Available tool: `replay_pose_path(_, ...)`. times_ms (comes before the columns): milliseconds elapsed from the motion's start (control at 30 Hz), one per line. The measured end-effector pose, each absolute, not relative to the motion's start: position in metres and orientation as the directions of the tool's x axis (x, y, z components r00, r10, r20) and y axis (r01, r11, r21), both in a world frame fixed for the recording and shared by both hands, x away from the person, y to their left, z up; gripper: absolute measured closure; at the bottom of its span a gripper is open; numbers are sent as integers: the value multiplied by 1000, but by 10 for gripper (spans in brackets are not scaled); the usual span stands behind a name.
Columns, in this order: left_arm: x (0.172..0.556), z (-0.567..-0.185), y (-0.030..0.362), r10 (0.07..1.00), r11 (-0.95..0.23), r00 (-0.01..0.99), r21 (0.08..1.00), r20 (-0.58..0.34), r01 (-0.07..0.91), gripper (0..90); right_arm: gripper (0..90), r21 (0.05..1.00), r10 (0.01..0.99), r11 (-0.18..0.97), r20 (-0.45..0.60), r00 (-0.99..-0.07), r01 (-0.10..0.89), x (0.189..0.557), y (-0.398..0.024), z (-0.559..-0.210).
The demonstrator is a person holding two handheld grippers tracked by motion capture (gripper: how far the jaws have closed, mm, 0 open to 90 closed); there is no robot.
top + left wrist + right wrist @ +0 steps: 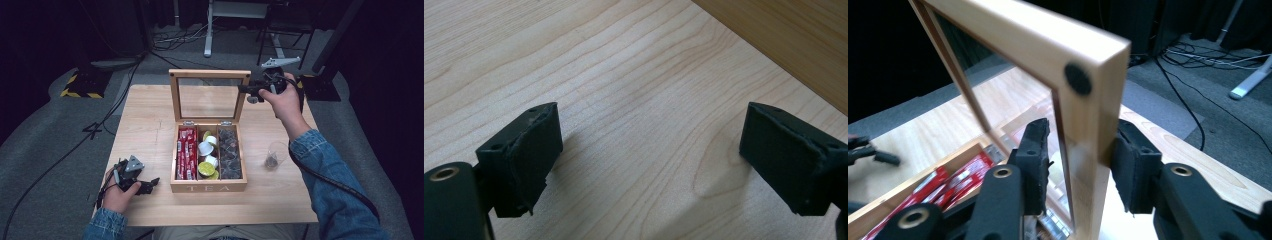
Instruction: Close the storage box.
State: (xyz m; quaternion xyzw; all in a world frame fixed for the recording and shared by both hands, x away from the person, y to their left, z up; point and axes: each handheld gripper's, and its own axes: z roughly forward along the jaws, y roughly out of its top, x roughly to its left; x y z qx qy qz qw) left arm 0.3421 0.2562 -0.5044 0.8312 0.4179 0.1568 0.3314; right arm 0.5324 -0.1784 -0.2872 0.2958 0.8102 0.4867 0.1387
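Note:
A wooden tea box [209, 188] stands in the middle of the table with its glass-paned lid [210, 74] raised upright. My right gripper [248, 90] is at the lid's right edge. In the right gripper view its two pads close on the lid's wooden frame [1088, 100] from both sides, so the right gripper [1078, 165] is shut on the lid. Red packets [186, 152], white and green pods [207, 151] and dark pieces [230, 152] fill the three compartments. My left gripper [151, 183] rests on the table at the front left, open, with bare wood between the jaws [649, 155].
A clear glass cup [275, 155] with something dark in its bottom stands right of the box, under my right forearm. The table [145, 125] has bare wood left of the box. Cables and stands lie on the grey floor beyond the far edge.

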Motion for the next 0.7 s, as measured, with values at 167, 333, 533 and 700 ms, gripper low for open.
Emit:
replay_pose_path(167, 342, -504, 256, 799, -431, 601, 682, -16, 591, 105, 637, 864, 593, 385, 38, -805, 325, 517, -180, -279)
replay_pose_path(333, 342, -504, 256, 801, -430, 599, 682, -14, 592, 106, 631, 854, 577, 417, 17, -817, 312, 500, -180, -279)
replay_pose_path(533, 342, -504, 256, 802, -430, 598, 681, -14, 592, 107, 618, 849, 553, 441, -2, -833, 291, 482, -180, -281)
replay_pose_path(700, 342, -504, 256, 802, -429, 597, 682, -14, 593, 107, 602, 845, 538, 458, -19, -843, 274, 469, -181, -286)
